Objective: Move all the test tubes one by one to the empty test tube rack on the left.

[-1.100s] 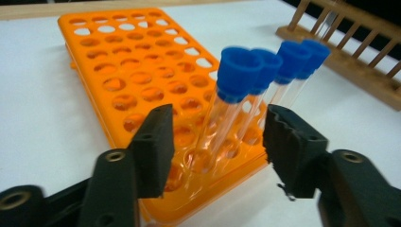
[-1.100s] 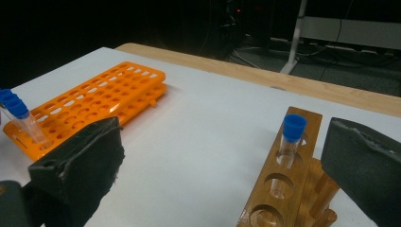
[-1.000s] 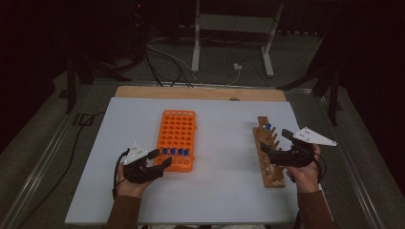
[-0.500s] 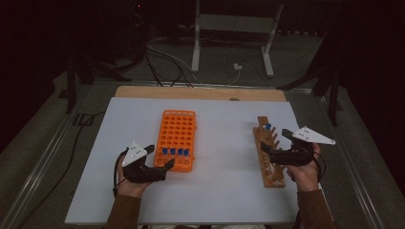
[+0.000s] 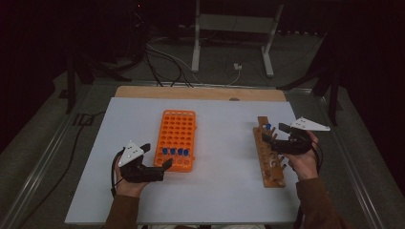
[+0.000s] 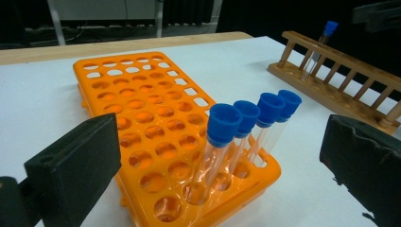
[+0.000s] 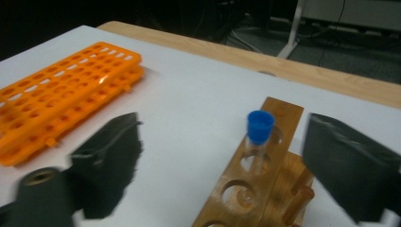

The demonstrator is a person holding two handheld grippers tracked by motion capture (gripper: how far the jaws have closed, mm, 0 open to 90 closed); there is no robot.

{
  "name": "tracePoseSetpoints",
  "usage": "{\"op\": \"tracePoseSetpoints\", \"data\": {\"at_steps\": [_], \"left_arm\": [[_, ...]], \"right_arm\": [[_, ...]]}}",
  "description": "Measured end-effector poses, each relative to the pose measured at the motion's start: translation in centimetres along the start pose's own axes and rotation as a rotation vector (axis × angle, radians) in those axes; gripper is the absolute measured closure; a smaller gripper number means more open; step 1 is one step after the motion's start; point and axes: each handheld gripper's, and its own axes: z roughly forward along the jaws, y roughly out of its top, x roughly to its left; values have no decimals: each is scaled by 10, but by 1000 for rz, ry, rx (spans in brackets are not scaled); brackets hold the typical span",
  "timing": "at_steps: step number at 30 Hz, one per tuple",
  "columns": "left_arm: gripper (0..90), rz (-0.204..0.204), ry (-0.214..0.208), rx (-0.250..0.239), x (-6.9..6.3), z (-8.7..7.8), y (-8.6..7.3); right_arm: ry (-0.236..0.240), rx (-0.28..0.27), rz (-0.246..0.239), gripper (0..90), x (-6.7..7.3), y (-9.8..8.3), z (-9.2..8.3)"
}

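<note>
An orange tube rack (image 5: 177, 136) (image 6: 142, 109) (image 7: 56, 90) lies at mid-table, with several blue-capped tubes (image 5: 174, 151) (image 6: 236, 137) in its near row. My left gripper (image 5: 156, 155) (image 6: 220, 142) sits at the rack's near left corner. Its jaws have just been opening and stand wide on either side of those tubes, touching none. On the right, a wooden rack (image 5: 270, 155) (image 7: 246, 179) (image 6: 331, 61) holds one blue-capped tube (image 5: 268, 127) (image 7: 259, 135) (image 6: 321, 42). My right gripper (image 5: 273, 133) (image 7: 227, 156) has been closing its jaws around that tube, with clear gaps at both pads.
The racks rest on a white board (image 5: 224, 157) over a wooden tabletop (image 5: 200, 93). Cables and a metal stand (image 5: 229, 43) lie on the dark floor beyond the far edge.
The left jaws have spread wider while the hand stayed put. The right gripper has moved toward the far end of the wooden rack, so the tube stands between its jaws.
</note>
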Motion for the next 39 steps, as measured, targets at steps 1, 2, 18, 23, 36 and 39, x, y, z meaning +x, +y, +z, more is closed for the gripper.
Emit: {"op": "tracePoseSetpoints", "data": {"at_steps": [1,2,18,23,36,39], "left_arm": [[6,-4,5,-2,0,0,0],[6,-7,5,-5,1,-1,0],[6,-22,27,-13,4,-3,0],[6,-24,28,-14,5,-3,0],[6,-22,29,-9,5,-3,0],[6,-22,29,-7,5,-2,-1]], "right_arm": [[1,8,8,198,-3,0,3],[7,16,13,247,-6,0,6],[-57,63,-32,698,-13,-11,36],[-69,69,-35,740,-14,-14,38],[-89,66,-54,769,-12,-13,35],[-87,60,-58,769,-10,-11,33]]}}
